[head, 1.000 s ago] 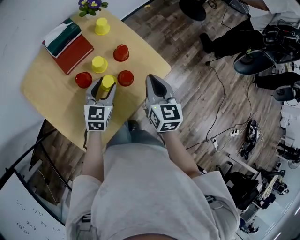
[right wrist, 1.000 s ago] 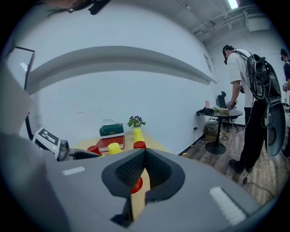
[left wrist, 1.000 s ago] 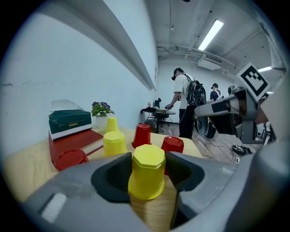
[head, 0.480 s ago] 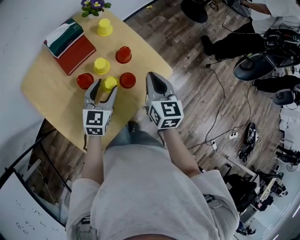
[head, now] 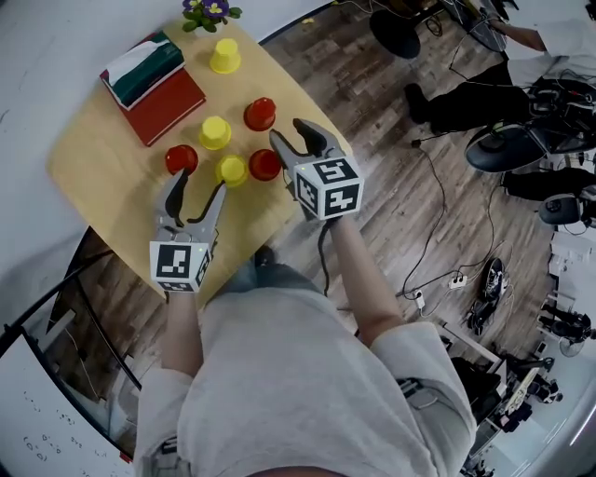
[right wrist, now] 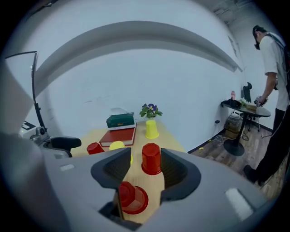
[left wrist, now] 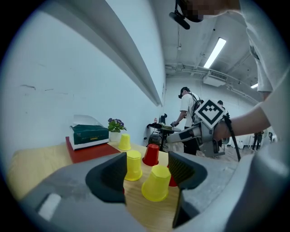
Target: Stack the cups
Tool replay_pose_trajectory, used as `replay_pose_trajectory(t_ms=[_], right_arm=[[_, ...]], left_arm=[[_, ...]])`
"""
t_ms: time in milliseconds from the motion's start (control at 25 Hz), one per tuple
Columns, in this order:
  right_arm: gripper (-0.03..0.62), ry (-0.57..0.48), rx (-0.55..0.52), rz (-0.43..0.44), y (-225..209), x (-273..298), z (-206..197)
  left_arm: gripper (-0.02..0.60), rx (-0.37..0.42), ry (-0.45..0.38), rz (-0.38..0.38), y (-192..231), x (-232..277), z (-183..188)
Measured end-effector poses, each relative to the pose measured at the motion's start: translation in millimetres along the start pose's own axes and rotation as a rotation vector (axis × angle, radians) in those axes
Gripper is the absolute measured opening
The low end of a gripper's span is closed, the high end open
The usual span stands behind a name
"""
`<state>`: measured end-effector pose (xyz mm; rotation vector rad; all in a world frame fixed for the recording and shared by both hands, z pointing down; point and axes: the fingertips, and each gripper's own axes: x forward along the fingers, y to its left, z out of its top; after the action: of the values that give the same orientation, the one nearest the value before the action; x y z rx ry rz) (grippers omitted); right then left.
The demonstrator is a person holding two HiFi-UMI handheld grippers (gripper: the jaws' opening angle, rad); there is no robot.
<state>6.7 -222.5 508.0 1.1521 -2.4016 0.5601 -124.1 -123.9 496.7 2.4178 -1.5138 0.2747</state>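
Left tongs [head: 195, 186] and right tongs [head: 291, 138] have just opened wide, gripping nothing. The right hangs over the red cup [head: 265, 165] near the counter [head: 102, 158] edge; a skewed grab could knock it off.

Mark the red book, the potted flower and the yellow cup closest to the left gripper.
red book [head: 175, 105]: head view, its bare red cover.
potted flower [head: 212, 9]: head view, the blossoms.
closest yellow cup [left wrist: 155, 183]: left gripper view, its side wall.
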Motion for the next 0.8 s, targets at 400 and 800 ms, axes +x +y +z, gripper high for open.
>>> replay_pose_trajectory(t_ms=[400,800], right_arm=[[0.279,0.174,-0.045,0.043,-6,55,-15],[0.212,0.190,-0.082,-0.029,-14,78,-22]], left_arm=[[0.288,-0.013,-0.021,0.068,28,-23,0],[0.288,-0.027,-0.012,0.134,56,-40,-4]])
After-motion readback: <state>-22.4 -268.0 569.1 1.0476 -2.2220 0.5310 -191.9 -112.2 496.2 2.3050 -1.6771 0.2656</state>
